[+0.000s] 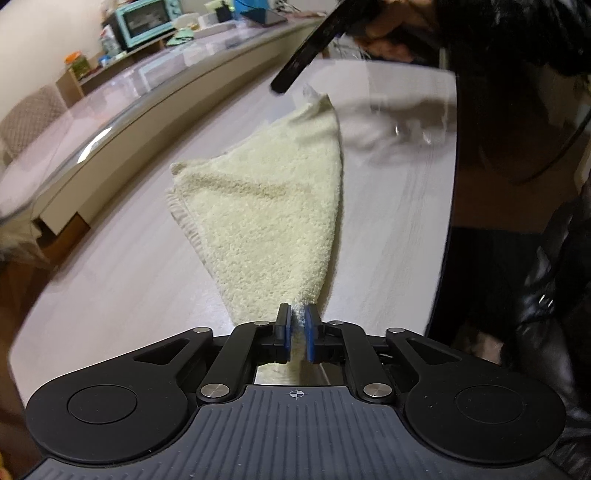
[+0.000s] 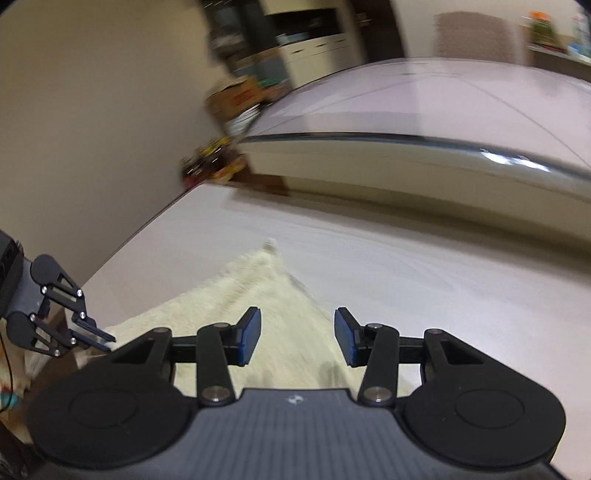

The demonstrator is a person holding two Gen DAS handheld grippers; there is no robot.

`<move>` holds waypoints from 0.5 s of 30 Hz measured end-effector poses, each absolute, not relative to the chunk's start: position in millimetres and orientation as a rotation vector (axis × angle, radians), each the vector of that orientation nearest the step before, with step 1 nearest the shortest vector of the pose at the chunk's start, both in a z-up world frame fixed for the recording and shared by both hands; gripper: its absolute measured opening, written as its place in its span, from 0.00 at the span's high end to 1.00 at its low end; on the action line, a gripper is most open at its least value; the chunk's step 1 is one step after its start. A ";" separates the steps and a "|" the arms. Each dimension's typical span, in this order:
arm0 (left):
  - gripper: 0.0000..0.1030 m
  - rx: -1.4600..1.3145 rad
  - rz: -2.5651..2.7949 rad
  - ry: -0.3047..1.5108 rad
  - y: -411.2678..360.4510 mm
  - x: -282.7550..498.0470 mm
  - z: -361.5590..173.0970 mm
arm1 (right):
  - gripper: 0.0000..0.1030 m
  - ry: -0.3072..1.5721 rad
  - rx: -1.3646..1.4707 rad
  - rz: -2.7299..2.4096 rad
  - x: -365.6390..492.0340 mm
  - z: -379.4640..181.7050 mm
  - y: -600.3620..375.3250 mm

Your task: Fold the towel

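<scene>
Towel: pale yellow terry cloth, lying on the table in a folded, roughly triangular shape; 1 corner narrows down to the left gripper, the far tip points away toward the table's far side.
Towel in right wrist view: spread under and ahead of the right gripper, blurred, its far tip pointing up the table.
Left gripper: jaws clenched on the towel's near corner; a thin bunch of cloth shows between the 2 blue pads, which press on it from both sides.
Left gripper seen from the right wrist: at the left edge, jaws drawn close together at the towel's corner near the table's edge.
Right gripper: jaws released, standing apart with a clear gap; the towel lies below the gap, and neither blue pad presses on it.
Right gripper seen from the left wrist: 1 dark finger, blurred, just beside the towel's far tip; whether it touches the cloth cannot be told.
Person: a hand and a dark sleeve at the upper right.
Table: pale, wood-grained, otherwise bare around the towel.
</scene>
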State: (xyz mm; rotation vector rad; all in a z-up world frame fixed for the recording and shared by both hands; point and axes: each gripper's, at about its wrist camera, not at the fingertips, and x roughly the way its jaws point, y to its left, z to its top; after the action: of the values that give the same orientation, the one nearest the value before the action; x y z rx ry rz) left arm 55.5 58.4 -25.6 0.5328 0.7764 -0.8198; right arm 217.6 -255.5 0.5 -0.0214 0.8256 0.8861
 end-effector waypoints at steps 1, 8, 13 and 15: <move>0.70 0.512 -0.811 0.775 61.7 53.6 -24.3 | 0.54 0.828 -0.046 0.914 225.5 0.3 -242.9; 0.66 0.416 -0.713 0.774 83.4 41.4 -18.5 | 0.55 0.838 -0.145 0.998 262.2 -9.5 -186.8; 0.64 0.373 -0.677 0.779 91.3 36.6 -20.5 | 0.62 0.853 -0.209 1.039 276.8 -20.3 -161.0; 0.63 0.362 -0.674 0.779 92.7 35.9 -21.6 | 0.64 0.855 -0.219 1.049 280.1 -22.4 -157.0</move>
State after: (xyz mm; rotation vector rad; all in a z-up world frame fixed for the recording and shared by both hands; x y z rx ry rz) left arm 35.9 92.7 -21.6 0.3623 0.7788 -0.6740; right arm 280.1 -157.0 -22.4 -0.2188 0.8549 1.0487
